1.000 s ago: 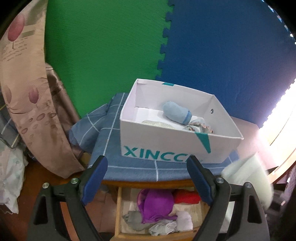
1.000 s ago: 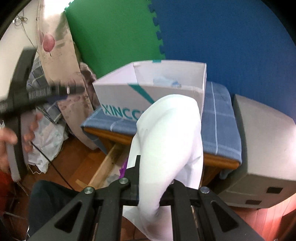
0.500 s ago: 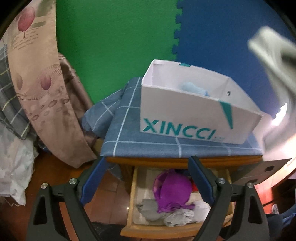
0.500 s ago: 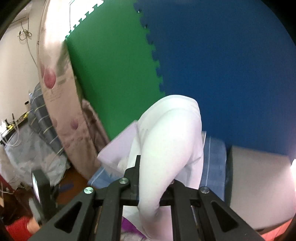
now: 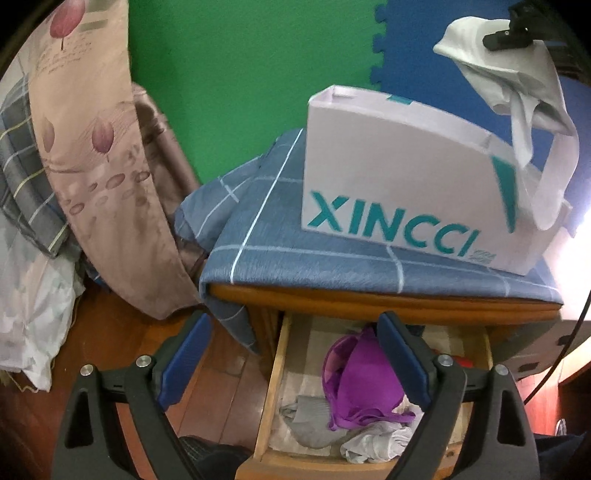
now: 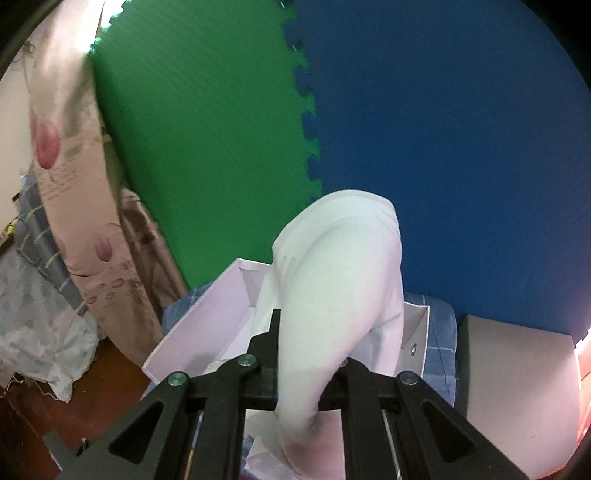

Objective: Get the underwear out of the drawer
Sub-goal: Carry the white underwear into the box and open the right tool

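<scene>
Right hand-held gripper (image 6: 299,373) pinches white underwear (image 6: 332,280) above the box (image 5: 399,177). Left hand-held gripper (image 5: 291,354) (jaws spread, empty) hangs over the open drawer (image 5: 273,387); the garments inside are partly hidden, apparently tangled.

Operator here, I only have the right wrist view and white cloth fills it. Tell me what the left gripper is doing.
Observer: The left gripper is open and empty, pointing down over the open drawer, nothing between its fingers.
Operator: List what is left in that drawer.
Observer: A purple garment lies on top, with a grey piece and a crumpled white piece toward the drawer's front.
Operator: Confirm where my load hangs.
Observer: The right gripper is shut on the white underwear, which dangles above the right end of the white XINCCI box.
Operator: Say what the box stands on.
Observer: On a blue checked cloth covering the wooden cabinet top.
</scene>
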`<state>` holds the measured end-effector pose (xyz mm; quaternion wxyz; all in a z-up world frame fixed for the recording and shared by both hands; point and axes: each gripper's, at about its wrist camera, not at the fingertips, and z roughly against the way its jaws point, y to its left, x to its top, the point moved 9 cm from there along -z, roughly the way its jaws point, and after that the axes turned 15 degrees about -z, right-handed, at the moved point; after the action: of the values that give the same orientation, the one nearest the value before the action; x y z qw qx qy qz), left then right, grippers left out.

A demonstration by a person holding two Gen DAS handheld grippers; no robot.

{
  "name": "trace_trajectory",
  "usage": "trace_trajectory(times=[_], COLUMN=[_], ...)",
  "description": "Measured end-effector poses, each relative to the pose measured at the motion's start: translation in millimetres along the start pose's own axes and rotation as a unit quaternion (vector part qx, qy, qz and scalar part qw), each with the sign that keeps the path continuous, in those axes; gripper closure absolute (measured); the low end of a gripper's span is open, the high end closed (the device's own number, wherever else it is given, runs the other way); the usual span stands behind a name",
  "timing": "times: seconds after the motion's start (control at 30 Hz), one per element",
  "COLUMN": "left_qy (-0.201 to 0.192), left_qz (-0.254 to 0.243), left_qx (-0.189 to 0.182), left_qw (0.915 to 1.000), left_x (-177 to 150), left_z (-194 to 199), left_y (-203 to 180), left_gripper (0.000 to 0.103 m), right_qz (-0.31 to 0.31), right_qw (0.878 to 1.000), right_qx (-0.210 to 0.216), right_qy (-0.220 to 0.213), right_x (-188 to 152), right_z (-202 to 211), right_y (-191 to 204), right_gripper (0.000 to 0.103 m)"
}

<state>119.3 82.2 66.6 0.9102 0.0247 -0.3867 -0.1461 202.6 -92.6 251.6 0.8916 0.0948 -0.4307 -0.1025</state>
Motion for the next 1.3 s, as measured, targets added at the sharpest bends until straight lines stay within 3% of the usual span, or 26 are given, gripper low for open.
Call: trace_trajectory(times=[0.27, 0.53, 0.63, 0.73, 0.83, 0.9, 0.97, 1.03, 1.13, 1.3], left_qy=[0.014, 0.026, 0.043, 0.053, 0.047, 0.041, 0.029, 0.023, 0.022, 0.036], left_qz=[0.003, 0.009, 0.032, 0.056, 0.061, 0.060, 0.057, 0.052, 0.050, 0.056], left_qx=[0.021, -0.002, -0.032, -0.038, -0.033, -0.034, -0.024, -0.021, -0.026, -0.044], left_qw=[0.9997, 0.9996, 0.9981, 0.9963, 0.9964, 0.9968, 0.9977, 0.9982, 0.9982, 0.9969], left_x=[-18.7, -34.5, -43.2, -47.2, -47.4, -46.5, -44.7, -43.4, -42.7, -46.5], left_z=[-22.0, -38.6, -46.0, -50.2, -50.6, -50.3, -48.5, -47.1, -45.5, -51.1], left_y=[1.6, -4.6, -8.2, -6.2, -4.0, -4.6, -4.4, -6.2, -8.8, -9.9], left_gripper=[0.013, 0.005, 0.004, 0.004, 0.004, 0.004, 0.004, 0.004, 0.004, 0.004], right_qz=[-0.019, -0.034, -0.038, -0.036, -0.042, -0.050, -0.053, -0.057, -0.061, -0.047], right_qw=[0.998, 0.992, 0.990, 0.987, 0.985, 0.984, 0.983, 0.981, 0.980, 0.987], right_qx=[-0.039, -0.078, -0.088, -0.096, -0.105, -0.107, -0.110, -0.115, -0.119, -0.107], right_qy=[0.041, 0.093, 0.108, 0.127, 0.133, 0.135, 0.141, 0.146, 0.145, 0.106], right_x=[-7.6, -28.9, -34.9, -42.4, -48.1, -50.0, -51.1, -53.5, -54.6, -48.5], right_z=[-59.2, -108.2, -123.3, -136.0, -145.1, -144.4, -143.4, -140.5, -132.3, -88.8], right_y=[-26.4, -57.2, -62.2, -67.0, -66.7, -69.3, -70.0, -72.5, -74.3, -69.3], right_gripper=[0.095, 0.094, 0.094, 0.094, 0.086, 0.076, 0.061, 0.054, 0.049, 0.047])
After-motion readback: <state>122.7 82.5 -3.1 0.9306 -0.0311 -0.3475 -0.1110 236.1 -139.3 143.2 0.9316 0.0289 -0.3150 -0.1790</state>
